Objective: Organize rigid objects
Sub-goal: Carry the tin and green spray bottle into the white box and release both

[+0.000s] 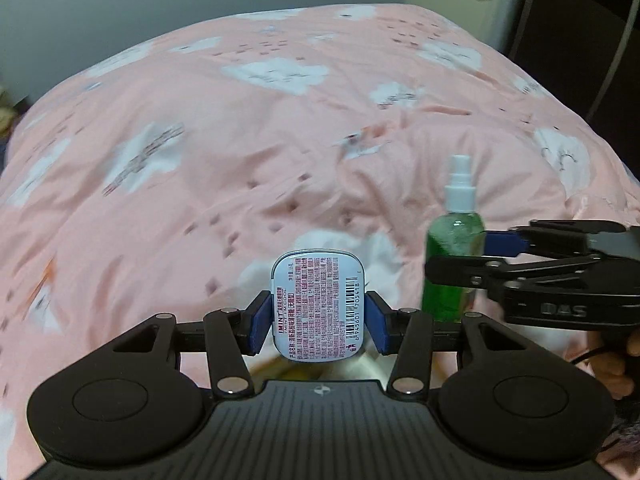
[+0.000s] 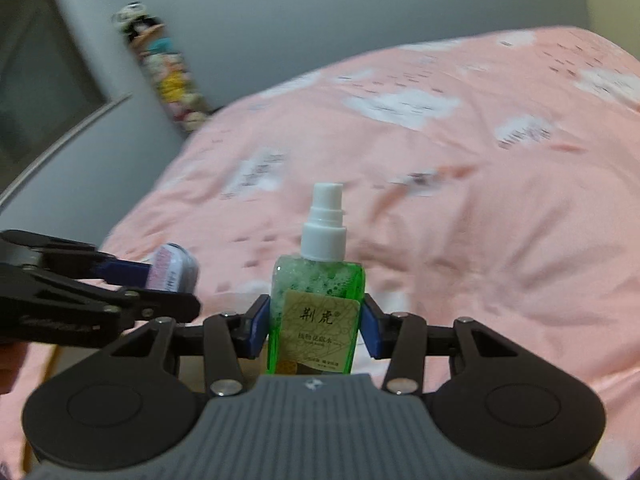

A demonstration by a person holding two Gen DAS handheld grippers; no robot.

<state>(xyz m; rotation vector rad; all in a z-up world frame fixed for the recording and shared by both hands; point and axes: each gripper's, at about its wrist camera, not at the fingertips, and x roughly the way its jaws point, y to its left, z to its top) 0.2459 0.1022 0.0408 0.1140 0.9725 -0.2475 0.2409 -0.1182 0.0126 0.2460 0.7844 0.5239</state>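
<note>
Right, step in hand: carrying, as I judge it; both my claws are loaded and up off the bedding, so the picking looks done and the placing is not yet done.
Left claw: clamped on the small rounded white mint tin with red print and a barcode; my blue pads press its two side edges, the printed face turned toward my camera.
Right claw: clamped on the clear green plastic spray bottle with a white pump top; pads on either side of the body at label height, the bottle upright, nozzle up.
Where the things are: tin and bottle both in the air over the pink quilt with white cloud patches, neither touching it.
Side by side: from my left camera the bottle sits just to the right of the tin, the right claw reaching in level from that edge; from my right camera the tin hangs near on the left in the left claw.
Pose: both claws tip downward toward the bed, the left more steeply; the two are close together but apart.
Next move calls for: a spot to set them down, and I see no tray or box in either view, so I cannot tell where.
Watch out: the quilt is soft and rumpled, so the tall bottle would likely topple if I let go on it.
</note>
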